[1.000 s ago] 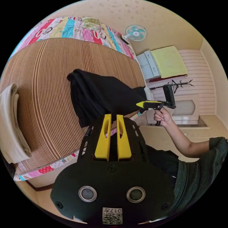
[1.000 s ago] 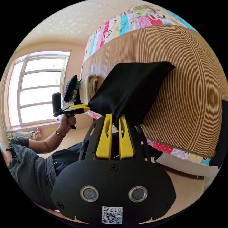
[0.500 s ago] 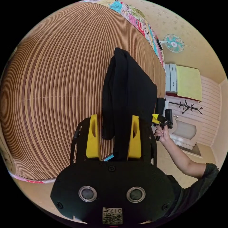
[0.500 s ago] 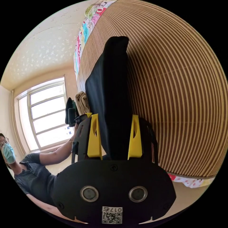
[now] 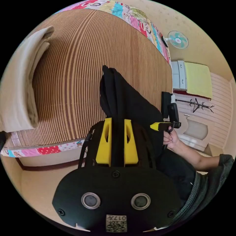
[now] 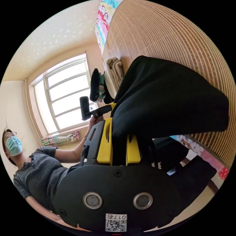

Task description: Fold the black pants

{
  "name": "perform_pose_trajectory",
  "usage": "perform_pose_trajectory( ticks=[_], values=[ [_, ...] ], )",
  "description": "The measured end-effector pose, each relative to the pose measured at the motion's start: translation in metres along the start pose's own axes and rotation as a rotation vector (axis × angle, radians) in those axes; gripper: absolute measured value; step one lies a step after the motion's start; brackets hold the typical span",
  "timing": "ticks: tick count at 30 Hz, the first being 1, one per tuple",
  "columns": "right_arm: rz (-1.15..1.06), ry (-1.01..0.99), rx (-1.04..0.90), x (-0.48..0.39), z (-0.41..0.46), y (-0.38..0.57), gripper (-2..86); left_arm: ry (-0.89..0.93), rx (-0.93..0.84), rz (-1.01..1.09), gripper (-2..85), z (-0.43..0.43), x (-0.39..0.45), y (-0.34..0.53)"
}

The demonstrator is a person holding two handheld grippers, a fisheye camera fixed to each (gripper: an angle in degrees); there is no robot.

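Left gripper view, frame centre: yellow-jawed left gripper [image 5: 117, 123] pinches soft, limp black fabric pants [image 5: 127, 103], as does right gripper [image 6: 119, 137]; best held by edges.

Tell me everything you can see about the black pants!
The black pants are plain, soft-looking dark cloth, folded over into thick layers. The near end is lifted off the striped bamboo mat; the far end looks to rest on it. The left hand-held gripper is shut on one near edge, and the right hand-held gripper is shut on the other. Any pockets or a waistband are too dark to see.
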State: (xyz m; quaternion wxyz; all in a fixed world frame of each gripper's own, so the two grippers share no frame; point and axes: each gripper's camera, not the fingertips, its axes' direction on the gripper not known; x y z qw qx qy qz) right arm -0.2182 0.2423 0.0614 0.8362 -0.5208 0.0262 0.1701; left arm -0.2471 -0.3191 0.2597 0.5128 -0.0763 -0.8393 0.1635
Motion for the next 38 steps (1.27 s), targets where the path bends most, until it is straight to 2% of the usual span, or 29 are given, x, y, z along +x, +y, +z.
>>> perform_pose_trajectory(
  ticks=[3,5,8,9,11,12,13,14,16,17,19,23,26,29,31,32,33,36,37,38],
  values=[
    [-0.137,-0.063,-0.048,-0.075,0.058,-0.023,6.5,-0.004,0.222,-0.026,4.0,-0.088,-0.009,0.029],
    [-0.283,-0.033,-0.067,-0.144,0.103,-0.047,6.3,0.057,0.353,-0.007,3.9,-0.136,-0.008,0.041],
    [-0.447,-0.002,-0.059,-0.219,0.155,-0.085,6.5,-0.15,0.508,0.048,3.9,-0.198,0.007,0.055],
    [-0.458,-0.022,-0.058,-0.228,0.165,-0.093,6.6,-0.227,0.558,0.054,4.0,-0.215,0.007,0.06],
    [-0.538,-0.041,-0.078,-0.248,0.207,-0.126,7.8,-0.24,0.649,0.01,4.3,-0.236,-0.009,0.068],
    [-0.527,-0.036,-0.088,-0.244,0.22,-0.137,8.3,-0.234,0.703,-0.061,4.7,-0.245,-0.027,0.075],
    [-0.407,-0.013,-0.123,-0.225,0.246,-0.163,9.4,-0.259,0.742,-0.177,5.1,-0.247,-0.05,0.082],
    [-0.227,0.054,-0.174,-0.194,0.269,-0.187,10.2,-0.279,0.749,-0.247,5.2,-0.245,-0.063,0.086],
    [-0.056,0.168,-0.243,-0.153,0.287,-0.202,9.8,-0.34,0.717,-0.526,3.6,-0.221,-0.111,0.107],
    [-0.049,0.19,-0.252,-0.141,0.286,-0.198,8.6,-0.313,0.72,-0.541,2.7,-0.212,-0.119,0.114],
    [-0.125,0.18,-0.28,-0.135,0.278,-0.179,6.9,-0.216,0.723,-0.645,7.1,-0.171,-0.143,0.145],
    [-0.124,0.285,-0.394,-0.103,0.222,-0.104,4.4,-0.201,0.645,-0.701,7.0,-0.095,-0.143,0.185],
    [0.017,0.31,-0.264,-0.077,0.139,-0.042,2.1,-0.174,0.568,-0.69,4.2,-0.033,-0.126,0.197],
    [0.152,0.356,-0.014,-0.078,0.054,0.018,1.0,-0.137,0.412,-0.516,1.2,0.027,-0.085,0.165],
    [0.18,0.418,0.129,-0.099,0.014,0.05,0.7,-0.159,0.265,-0.274,-0.4,0.068,-0.027,0.115],
    [0.18,0.485,0.209,-0.119,-0.006,0.068,0.6,-0.168,0.239,-0.203,-0.5,0.076,-0.01,0.103],
    [0.177,0.526,0.243,-0.131,-0.015,0.075,0.5,-0.2,0.2,-0.042,-0.7,0.09,0.03,0.08],
    [0.162,0.836,0.408,-0.201,-0.048,0.104,0.4,-0.372,0.186,0.361,-0.7,0.112,0.138,0.041],
    [0.166,1.017,0.516,-0.237,-0.056,0.118,0.4,-0.467,0.226,0.493,-0.7,0.118,0.177,0.035],
    [0.188,1.258,0.744,-0.28,-0.06,0.143,0.4,-0.513,0.254,0.55,-0.6,0.12,0.196,0.033]
  ],
)
